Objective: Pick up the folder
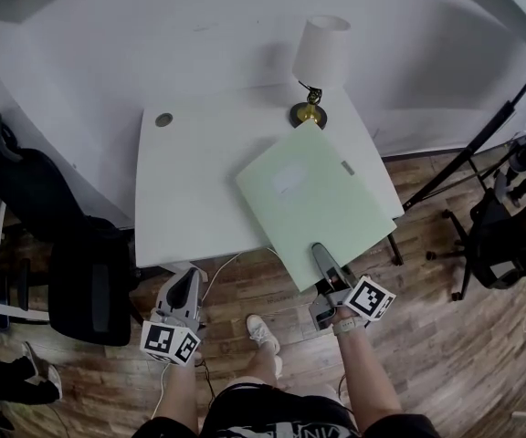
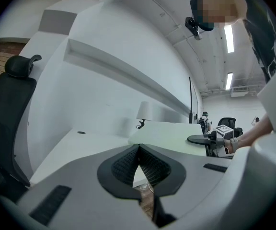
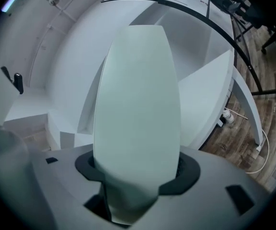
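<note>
No writing is legible anywhere. The pale label on the folder shows nothing readable. White print on the person's shirt is cut off.

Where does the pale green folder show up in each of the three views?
Head view: the pale green flat folder is centre-right, reaching past the white desk's front edge.
Left gripper view: a thin pale slab, right of centre.
Right gripper view: it fills the centre, rising from the bottom.
Shared landmark: the white desk.
</note>
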